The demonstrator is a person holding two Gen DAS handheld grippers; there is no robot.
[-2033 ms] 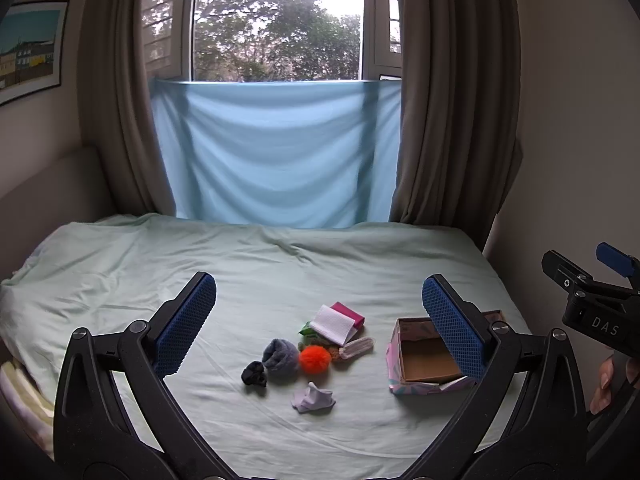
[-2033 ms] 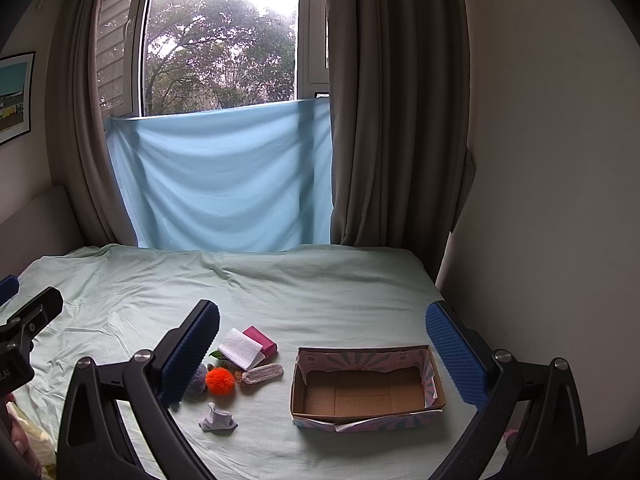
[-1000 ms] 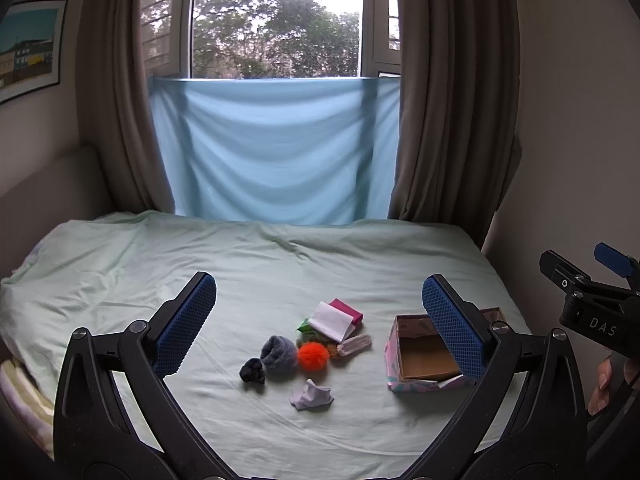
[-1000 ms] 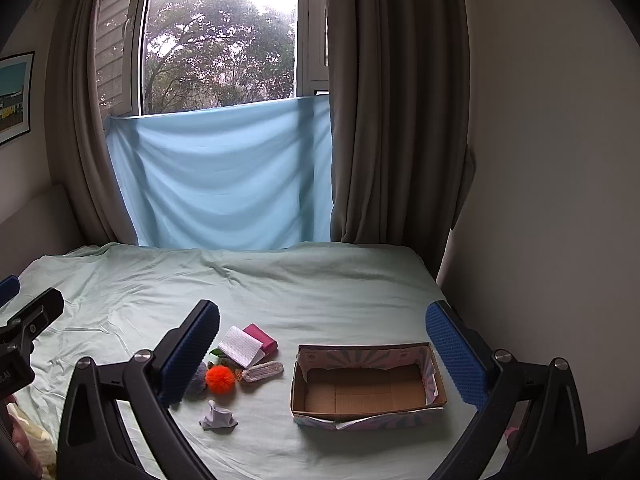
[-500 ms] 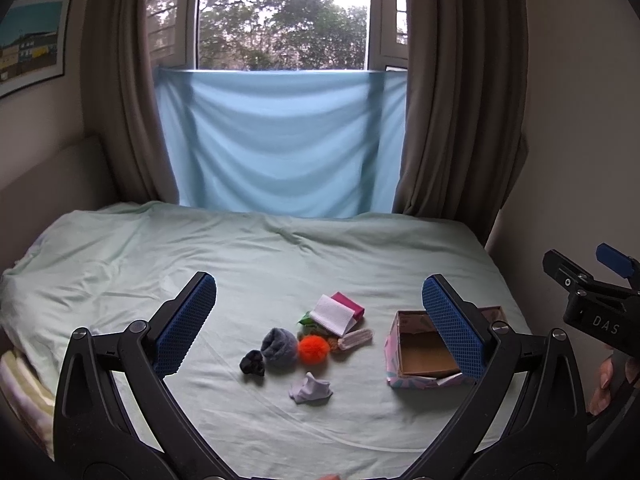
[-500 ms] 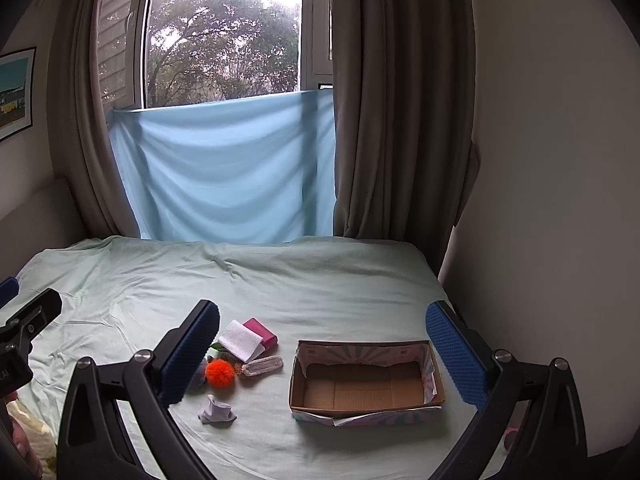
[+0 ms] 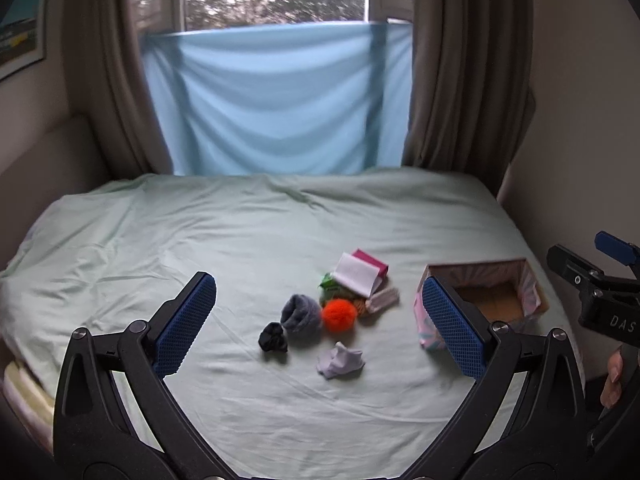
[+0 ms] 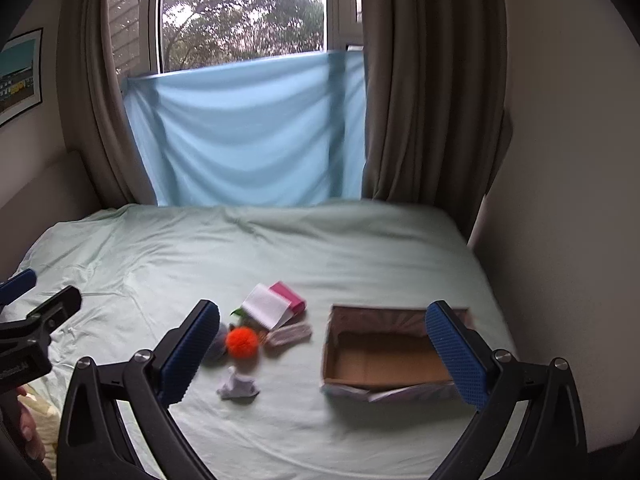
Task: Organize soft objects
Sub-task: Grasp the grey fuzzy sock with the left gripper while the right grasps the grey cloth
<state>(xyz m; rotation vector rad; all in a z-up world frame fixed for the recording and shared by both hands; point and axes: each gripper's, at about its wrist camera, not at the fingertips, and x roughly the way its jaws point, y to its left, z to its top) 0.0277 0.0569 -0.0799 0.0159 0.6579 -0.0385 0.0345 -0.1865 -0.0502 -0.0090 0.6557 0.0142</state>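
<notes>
Soft objects: orange pompom (image 7: 339,314), grey sock roll (image 7: 301,314), black scrunchie (image 7: 273,337), white cloth (image 7: 341,360), clustered mid-bed (image 7: 200,240).
Box (image 8: 384,356): open cardboard, at 3 o'clock of the cluster.
Left gripper (image 7: 320,320): fingers spread, holding nothing.
Right gripper (image 8: 324,352): fingers spread, holding nothing.

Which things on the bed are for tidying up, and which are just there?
For tidying: orange pom-pom, grey rolled sock, black scrunchie, white cloth, pale crumpled sock, cardboard box.

Just there: blue sheet, brown curtains, framed picture.
</notes>
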